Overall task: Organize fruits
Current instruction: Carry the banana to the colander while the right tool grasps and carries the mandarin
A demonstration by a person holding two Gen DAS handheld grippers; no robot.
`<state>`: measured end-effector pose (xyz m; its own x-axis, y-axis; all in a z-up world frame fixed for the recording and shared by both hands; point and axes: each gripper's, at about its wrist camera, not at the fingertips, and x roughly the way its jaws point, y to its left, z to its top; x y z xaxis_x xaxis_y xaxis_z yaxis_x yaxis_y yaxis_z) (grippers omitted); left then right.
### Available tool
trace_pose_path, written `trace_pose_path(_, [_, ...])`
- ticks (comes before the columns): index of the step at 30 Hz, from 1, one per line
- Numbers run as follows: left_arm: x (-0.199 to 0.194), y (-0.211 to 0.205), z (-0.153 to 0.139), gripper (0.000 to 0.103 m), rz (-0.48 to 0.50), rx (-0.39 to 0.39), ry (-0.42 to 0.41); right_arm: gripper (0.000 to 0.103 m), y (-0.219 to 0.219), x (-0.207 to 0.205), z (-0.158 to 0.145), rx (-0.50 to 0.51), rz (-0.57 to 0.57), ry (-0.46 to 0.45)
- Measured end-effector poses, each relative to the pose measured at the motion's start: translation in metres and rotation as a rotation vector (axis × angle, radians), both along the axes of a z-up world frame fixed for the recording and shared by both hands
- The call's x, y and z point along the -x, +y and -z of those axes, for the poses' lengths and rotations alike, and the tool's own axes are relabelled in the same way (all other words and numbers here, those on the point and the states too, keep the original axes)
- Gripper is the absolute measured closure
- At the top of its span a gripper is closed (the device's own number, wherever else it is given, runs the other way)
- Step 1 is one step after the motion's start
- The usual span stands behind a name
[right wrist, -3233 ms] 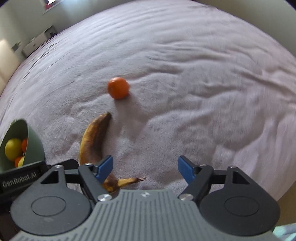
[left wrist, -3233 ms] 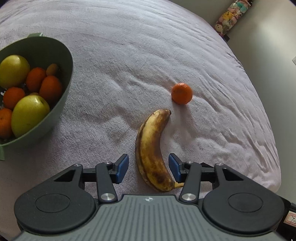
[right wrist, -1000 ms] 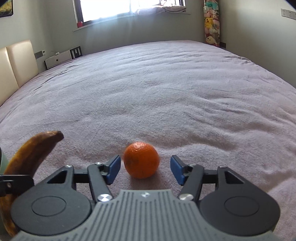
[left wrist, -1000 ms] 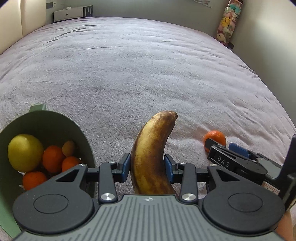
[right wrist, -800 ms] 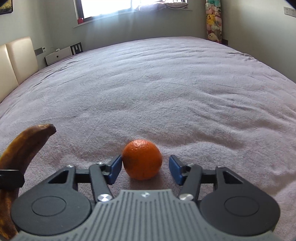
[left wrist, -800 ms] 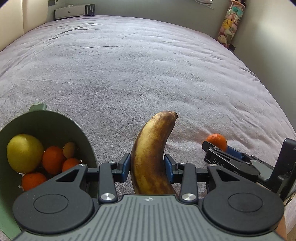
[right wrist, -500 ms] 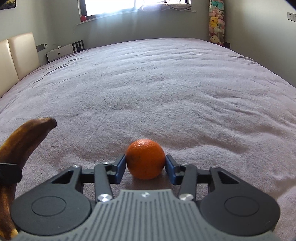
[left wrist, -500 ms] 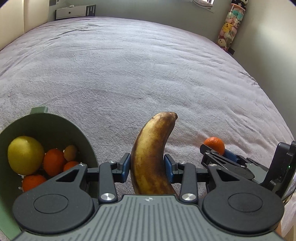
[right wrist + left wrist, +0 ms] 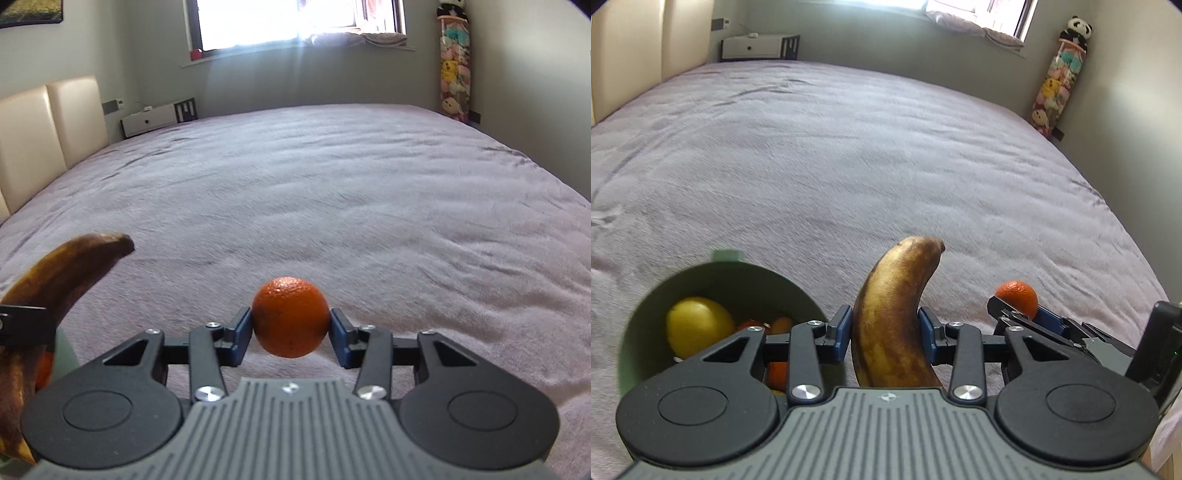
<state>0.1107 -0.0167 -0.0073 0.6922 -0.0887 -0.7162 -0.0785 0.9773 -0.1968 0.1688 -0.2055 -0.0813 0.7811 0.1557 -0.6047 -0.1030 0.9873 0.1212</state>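
Blue pads of the left gripper (image 9: 885, 333) clamp the banana (image 9: 894, 317) upright beside the bowl (image 9: 646, 306); the right gripper (image 9: 291, 331), just closed, pinches the orange (image 9: 290, 316) off the bed (image 9: 369, 206), likely bowl-bound.

We note daylight from the window (image 9: 295, 22), blown out to white glare in the right wrist view. Fisheye bending curves the bed (image 9: 886, 166) edges; dark vignette fills corners. Green bowl (image 9: 639, 332) slightly motion-blurred.
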Motion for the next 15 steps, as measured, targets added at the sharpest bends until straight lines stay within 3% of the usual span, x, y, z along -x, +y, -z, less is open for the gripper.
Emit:
trace_pose_path(8, [0.019, 0.024, -0.023, 0.061, -0.030, -0.007, -0.042, 0.061, 0.022, 0.019, -0.030, -0.073, -0.085, -0.027])
trace_pose_path(15, [0.034, 0.064, -0.032, 0.061, -0.108, 0.034, -0.039, 0.061, 0.054, 0.040, -0.045, -0.109, -0.201, -0.017])
